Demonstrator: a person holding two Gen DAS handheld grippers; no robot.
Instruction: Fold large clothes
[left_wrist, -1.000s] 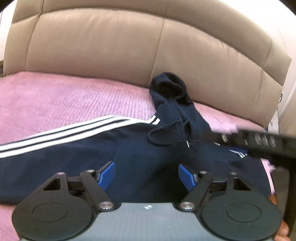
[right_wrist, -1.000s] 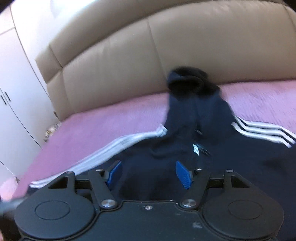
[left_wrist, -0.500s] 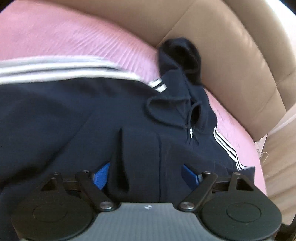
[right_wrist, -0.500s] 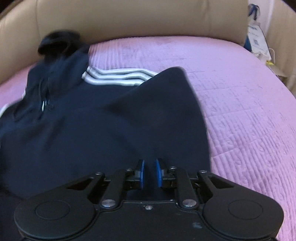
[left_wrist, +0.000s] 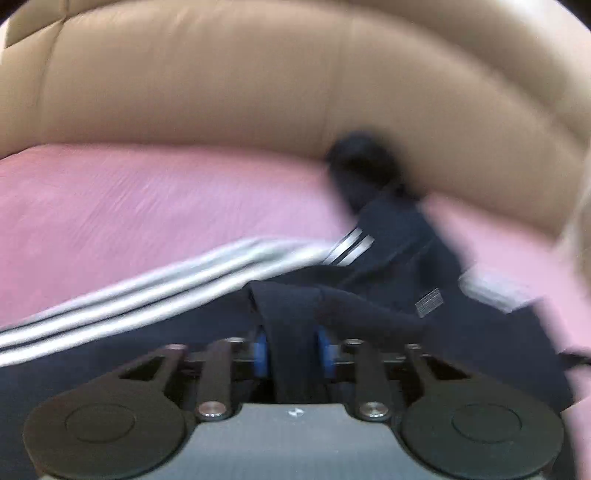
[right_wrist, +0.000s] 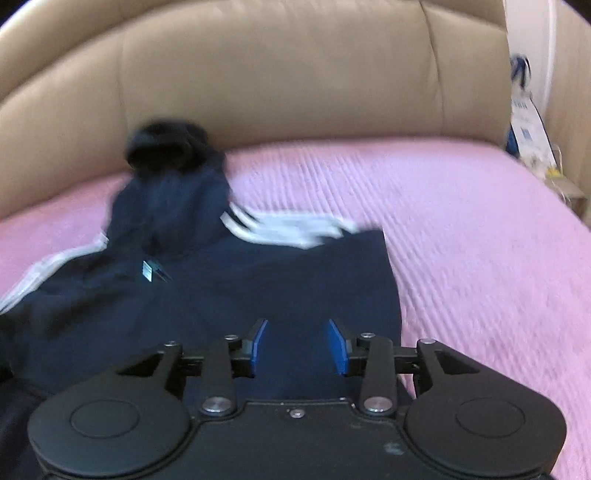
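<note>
**Folding the hoodie: left sleeve side in hand**

Folding was mid-way: the navy hoodie (right_wrist: 229, 295) lay spread on the pink bedspread (right_wrist: 461, 229), hood (right_wrist: 166, 147) up against the tan headboard (right_wrist: 295, 81). Its right side looked already turned in, giving a straight dark edge with white stripes (right_wrist: 288, 227) bunched at the shoulder. The left sleeve (left_wrist: 122, 295) ran out long to the side, three pale stripes showing.

The left gripper (left_wrist: 291, 350) was clenched on a pinched ridge of navy fabric, blue pads (left_wrist: 261, 352) pressing it from both sides. The left view was motion-blurred, so which part of the garment this was stayed unclear, probably body cloth near the sleeve root. The right gripper (right_wrist: 298, 345) was released, pads apart, empty, poised just over the folded panel.

Next move, as judged: carry the pinched cloth across toward the middle to bring the left side in, right gripper pinning or smoothing the panel. Fabric looked thick and soft, likely to sag and drag the sleeve along.
</note>
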